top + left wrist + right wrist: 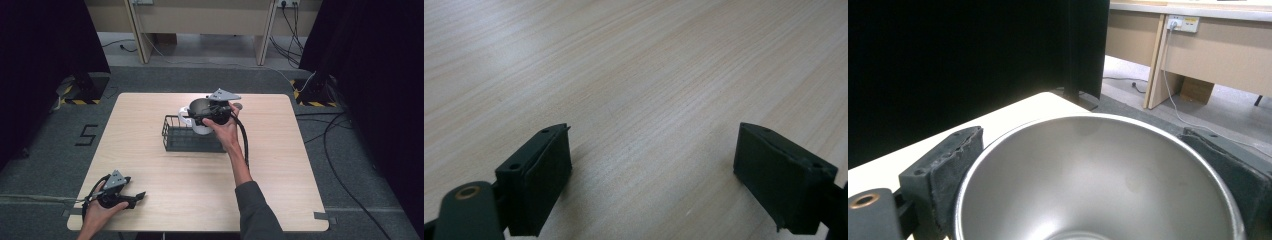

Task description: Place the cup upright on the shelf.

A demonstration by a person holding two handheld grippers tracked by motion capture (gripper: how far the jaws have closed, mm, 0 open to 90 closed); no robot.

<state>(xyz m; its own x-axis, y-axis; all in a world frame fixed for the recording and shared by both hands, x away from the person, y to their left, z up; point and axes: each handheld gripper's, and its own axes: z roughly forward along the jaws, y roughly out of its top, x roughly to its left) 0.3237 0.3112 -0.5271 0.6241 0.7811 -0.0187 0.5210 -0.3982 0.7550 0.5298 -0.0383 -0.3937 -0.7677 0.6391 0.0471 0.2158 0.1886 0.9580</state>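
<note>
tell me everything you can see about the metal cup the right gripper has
The metal cup is a plain, brushed steel-looking tumbler with a round open mouth, a thin rim and walls narrowing downward. Its inside looks empty as far as can be seen. The right gripper clamps it from outside, one black jaw on each side of the rim. From above, it sits upright at the far right corner of the black wire basket, beside something white. Whether it rests on anything cannot be told.

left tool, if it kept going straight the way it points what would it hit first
Probably just the bare tabletop: the left tool is open, angled down at the wood, with nothing between or beyond its jaws. Depth is hard to judge.
</note>
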